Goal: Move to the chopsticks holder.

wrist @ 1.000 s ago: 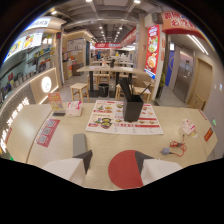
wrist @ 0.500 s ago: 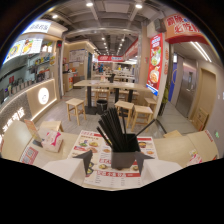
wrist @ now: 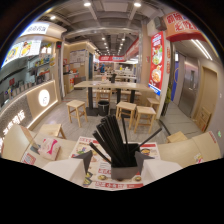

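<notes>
The chopsticks holder (wrist: 124, 171) is a dark square cup on the light wooden table (wrist: 187, 150), standing on a printed menu sheet (wrist: 89, 146). Several black chopsticks (wrist: 112, 137) fan upward out of it, and one leans far to the right. My gripper (wrist: 114, 158) is open, its fingers (wrist: 85, 160) level with the cup's top. The holder stands between them with a gap at each side, and its lower part is hidden below the view.
A pink card (wrist: 50, 148) lies on the table left of the fingers. Beyond the table edge stand wooden stools (wrist: 76, 109), a dining table (wrist: 111, 86) with a black bin (wrist: 103, 107) beneath, and a counter (wrist: 30, 105) along the left.
The gripper has closed in on the holder. Half a second ago it stood just ahead of the fingers; now it looms larger and sits between them.
</notes>
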Available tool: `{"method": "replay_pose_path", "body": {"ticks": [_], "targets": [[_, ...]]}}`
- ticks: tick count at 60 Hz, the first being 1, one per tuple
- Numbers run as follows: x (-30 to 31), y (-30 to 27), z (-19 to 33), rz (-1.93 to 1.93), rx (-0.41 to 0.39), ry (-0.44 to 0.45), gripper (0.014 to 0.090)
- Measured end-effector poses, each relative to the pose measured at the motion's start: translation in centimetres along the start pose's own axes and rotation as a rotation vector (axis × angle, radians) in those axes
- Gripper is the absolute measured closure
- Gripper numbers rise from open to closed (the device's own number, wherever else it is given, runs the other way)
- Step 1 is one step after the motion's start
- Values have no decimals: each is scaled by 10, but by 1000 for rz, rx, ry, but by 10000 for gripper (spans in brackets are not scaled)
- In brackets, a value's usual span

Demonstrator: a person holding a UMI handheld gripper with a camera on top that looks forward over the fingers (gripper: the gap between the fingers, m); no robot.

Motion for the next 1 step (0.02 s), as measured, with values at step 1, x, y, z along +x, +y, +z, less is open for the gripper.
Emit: {"method": "replay_pose_path", "body": {"ticks": [1], "targets": [[0,1,0,1,-2,0,202]]}}
